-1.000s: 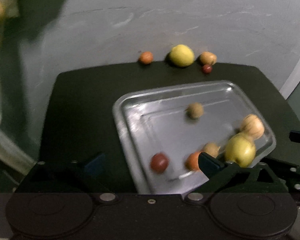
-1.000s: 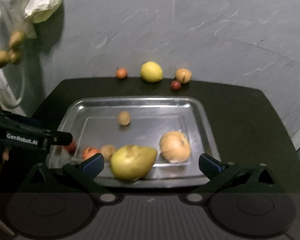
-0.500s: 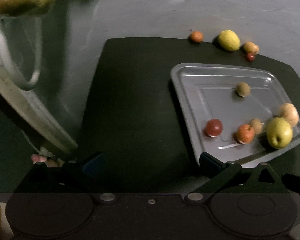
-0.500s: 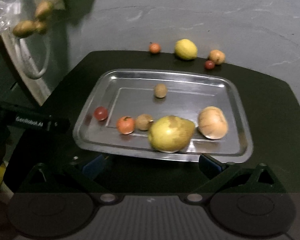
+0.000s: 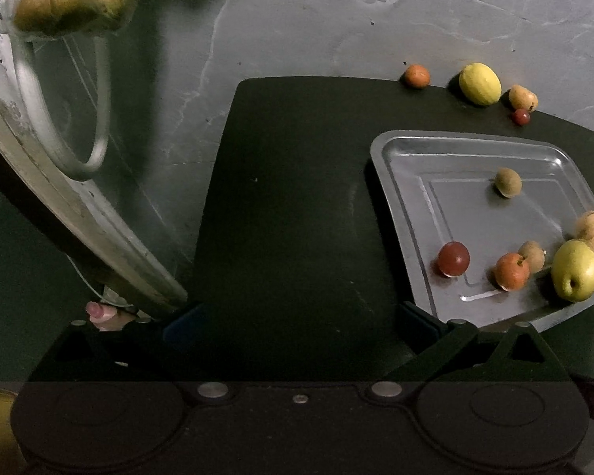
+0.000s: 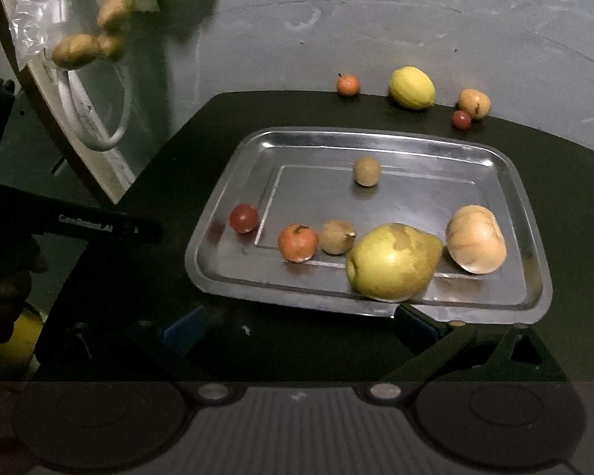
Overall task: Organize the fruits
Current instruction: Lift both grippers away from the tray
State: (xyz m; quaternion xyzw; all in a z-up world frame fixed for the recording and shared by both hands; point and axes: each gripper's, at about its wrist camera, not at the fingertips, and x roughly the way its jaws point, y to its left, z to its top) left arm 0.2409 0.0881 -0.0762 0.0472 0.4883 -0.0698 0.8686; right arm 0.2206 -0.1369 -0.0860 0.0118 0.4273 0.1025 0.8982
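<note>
Sitting far ahead of the right gripper (image 6: 299, 326), past the tray (image 6: 376, 140): four loose fruits, the lemon (image 6: 411, 88) lying long-side across. Sitting up and to the right of the left gripper (image 5: 299, 318) too, but further off. Standing wide open, both grippers, holding nothing, touching nothing. Likely reaching next with the right one, being nearer.

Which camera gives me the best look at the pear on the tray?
Right wrist. The pear lies near centre there, whole and large, on the tray. In the left wrist view the pear sits small at the far right edge, distorted.
</note>
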